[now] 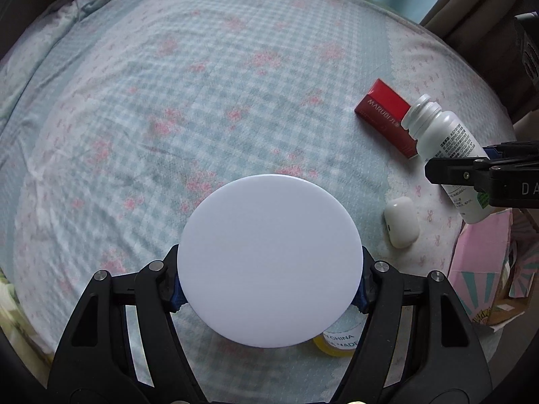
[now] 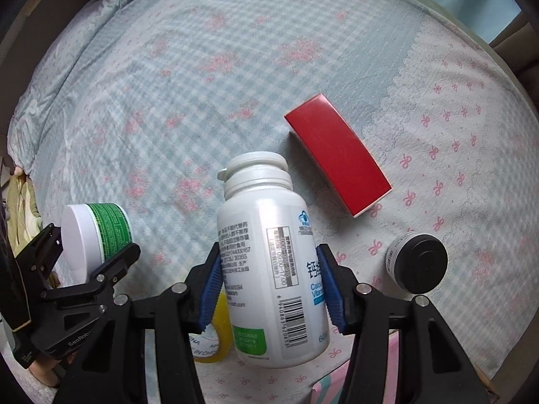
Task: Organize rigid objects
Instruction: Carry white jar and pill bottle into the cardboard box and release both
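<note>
My left gripper (image 1: 269, 286) is shut on a white round jar (image 1: 269, 259), its lid facing the camera; in the right wrist view this jar (image 2: 91, 235) shows a green label and sits at the left, held above the bed. My right gripper (image 2: 269, 286) is shut on a white pill bottle (image 2: 269, 262) with a barcode label, held above the bed; it also shows in the left wrist view (image 1: 441, 144). A red box (image 2: 337, 158) lies on the bedspread beyond the bottle, also in the left wrist view (image 1: 384, 114).
A yellow tape roll (image 2: 215, 336) lies under my grippers, also in the left wrist view (image 1: 337, 343). A small black-lidded jar (image 2: 417, 262) sits at the right. A white earbud case (image 1: 401, 222) lies near a pink box (image 1: 485, 269). The checked bedspread (image 1: 202, 101) stretches ahead.
</note>
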Demonstrator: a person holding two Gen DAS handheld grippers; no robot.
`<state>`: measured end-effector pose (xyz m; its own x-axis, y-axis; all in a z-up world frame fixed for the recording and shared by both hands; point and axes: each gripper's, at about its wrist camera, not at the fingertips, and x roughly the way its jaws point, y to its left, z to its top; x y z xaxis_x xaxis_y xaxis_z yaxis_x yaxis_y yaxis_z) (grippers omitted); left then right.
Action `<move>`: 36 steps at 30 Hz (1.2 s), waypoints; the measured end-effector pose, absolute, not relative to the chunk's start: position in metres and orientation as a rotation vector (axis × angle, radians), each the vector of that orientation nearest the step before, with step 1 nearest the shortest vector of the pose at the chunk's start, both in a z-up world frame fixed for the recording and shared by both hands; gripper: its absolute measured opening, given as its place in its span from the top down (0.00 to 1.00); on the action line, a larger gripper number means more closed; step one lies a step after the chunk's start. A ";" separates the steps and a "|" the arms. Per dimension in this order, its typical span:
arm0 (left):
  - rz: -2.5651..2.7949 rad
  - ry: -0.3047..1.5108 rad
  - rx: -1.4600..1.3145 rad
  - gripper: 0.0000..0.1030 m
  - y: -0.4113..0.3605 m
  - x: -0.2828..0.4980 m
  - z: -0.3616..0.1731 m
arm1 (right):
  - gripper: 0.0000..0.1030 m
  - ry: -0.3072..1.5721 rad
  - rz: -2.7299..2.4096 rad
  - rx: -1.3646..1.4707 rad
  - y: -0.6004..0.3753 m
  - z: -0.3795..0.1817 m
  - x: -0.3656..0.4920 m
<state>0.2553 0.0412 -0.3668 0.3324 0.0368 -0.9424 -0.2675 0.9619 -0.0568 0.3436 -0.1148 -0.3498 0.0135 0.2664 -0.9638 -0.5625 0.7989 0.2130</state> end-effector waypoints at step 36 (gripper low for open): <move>-0.346 1.242 0.036 0.34 -0.290 0.291 -0.277 | 0.53 1.298 0.352 -0.004 -0.503 -0.300 0.226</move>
<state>0.2912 -0.2899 -0.2769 0.2781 -0.2382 -0.9305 0.2773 0.9474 -0.1597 0.2258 -0.5034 -0.2996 0.2237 0.2525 -0.9414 -0.2569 0.9470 0.1929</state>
